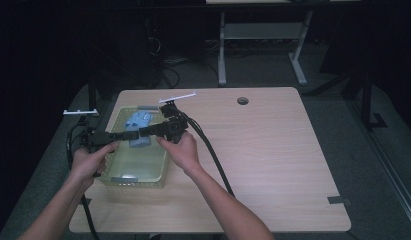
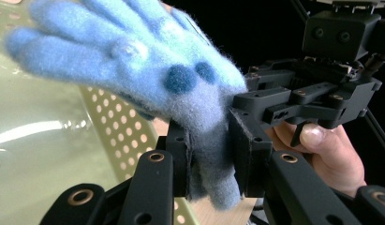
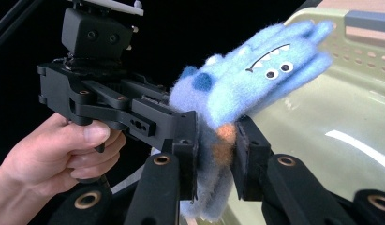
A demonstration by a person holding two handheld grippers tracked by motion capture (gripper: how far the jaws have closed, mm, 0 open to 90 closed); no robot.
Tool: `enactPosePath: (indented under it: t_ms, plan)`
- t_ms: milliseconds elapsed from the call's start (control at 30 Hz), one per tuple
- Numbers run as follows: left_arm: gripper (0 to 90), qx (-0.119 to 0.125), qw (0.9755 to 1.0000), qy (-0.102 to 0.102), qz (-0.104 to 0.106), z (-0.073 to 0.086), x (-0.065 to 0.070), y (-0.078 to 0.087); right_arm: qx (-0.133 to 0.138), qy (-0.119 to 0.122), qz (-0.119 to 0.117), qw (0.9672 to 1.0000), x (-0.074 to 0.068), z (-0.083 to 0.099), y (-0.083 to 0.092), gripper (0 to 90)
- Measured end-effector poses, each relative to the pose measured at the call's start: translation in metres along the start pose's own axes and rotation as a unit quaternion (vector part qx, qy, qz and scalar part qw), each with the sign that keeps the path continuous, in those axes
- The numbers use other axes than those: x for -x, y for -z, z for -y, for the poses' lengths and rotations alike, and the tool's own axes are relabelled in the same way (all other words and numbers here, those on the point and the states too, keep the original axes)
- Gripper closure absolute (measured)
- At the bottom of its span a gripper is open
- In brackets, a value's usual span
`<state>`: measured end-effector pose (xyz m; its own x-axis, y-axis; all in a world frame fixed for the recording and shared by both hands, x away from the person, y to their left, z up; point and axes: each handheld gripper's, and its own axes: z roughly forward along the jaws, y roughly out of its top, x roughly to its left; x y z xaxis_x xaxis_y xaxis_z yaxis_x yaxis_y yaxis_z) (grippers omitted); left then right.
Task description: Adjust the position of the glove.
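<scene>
No text, label, brand, number or sign can be read anywhere in these pictures. The fluffy light-blue knitted glove carries only a stitched monster face with two round eyes and a toothy mouth, no lettering. The pale green perforated plastic basket and the light wooden table top bear no markings.

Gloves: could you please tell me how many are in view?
1: a fuzzy blue glove held over the green basket, pinched between both claws; more could lie hidden beneath it.
</scene>
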<state>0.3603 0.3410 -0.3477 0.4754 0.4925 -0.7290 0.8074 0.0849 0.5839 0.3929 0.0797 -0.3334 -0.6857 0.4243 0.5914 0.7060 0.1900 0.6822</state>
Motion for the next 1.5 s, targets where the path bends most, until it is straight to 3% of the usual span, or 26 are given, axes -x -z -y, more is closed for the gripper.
enactPosePath:
  t_ms: [533, 633, 900, 1500]
  plan:
    - [70.8, -0.011, 0.9996, 0.005, -0.026, 0.000, -0.014, 0.001, -0.012, -0.019, -0.001, 0.9997, 0.010, 0.002, -0.019, 73.6]
    - [70.8, -0.014, 0.9995, 0.014, -0.023, 0.004, -0.021, -0.001, -0.017, -0.020, 0.002, 0.9997, 0.012, 0.004, -0.023, 73.7]
    - [71.0, -0.033, 0.9984, 0.021, -0.041, 0.010, -0.035, -0.004, -0.030, -0.038, 0.003, 0.9988, 0.024, 0.015, -0.038, 73.6]
    - [71.6, -0.066, 0.9932, 0.036, -0.089, 0.014, -0.049, -0.014, -0.048, -0.065, 0.013, 0.9966, 0.041, 0.027, -0.058, 73.0]
